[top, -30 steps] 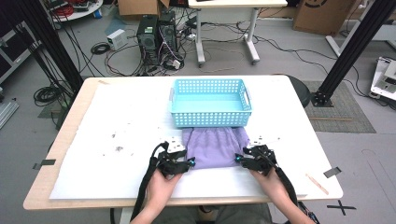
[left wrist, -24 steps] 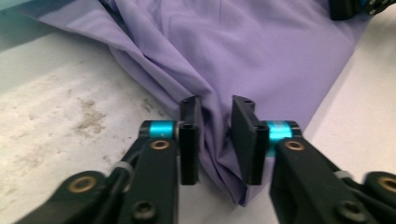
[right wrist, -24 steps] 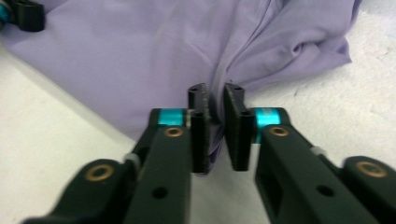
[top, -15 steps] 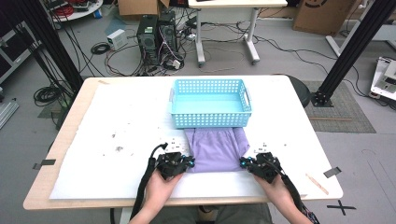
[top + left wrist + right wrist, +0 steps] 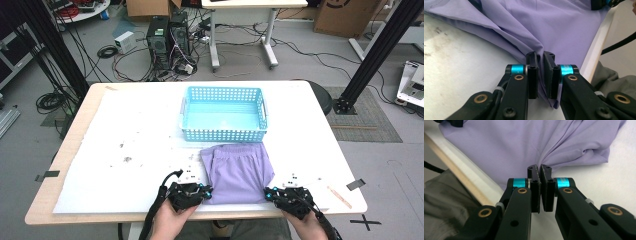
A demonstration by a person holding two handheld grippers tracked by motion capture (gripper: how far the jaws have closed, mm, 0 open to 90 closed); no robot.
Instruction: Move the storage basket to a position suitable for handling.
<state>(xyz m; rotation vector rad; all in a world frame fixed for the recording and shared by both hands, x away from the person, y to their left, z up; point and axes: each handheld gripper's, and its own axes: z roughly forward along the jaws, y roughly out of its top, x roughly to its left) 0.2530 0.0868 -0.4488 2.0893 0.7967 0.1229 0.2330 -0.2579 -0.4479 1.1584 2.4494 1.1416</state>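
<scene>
both jaws pinching purple cloth [image 5: 239, 172]

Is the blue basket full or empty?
Empty. The high view looks straight into the blue basket and shows its bare bottom. The purple cloth lies outside it, on the table just in front.

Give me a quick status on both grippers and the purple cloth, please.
Left gripper shut on purple cloth. Right gripper shut on its other near corner. Blue basket just beyond, nothing between.
</scene>
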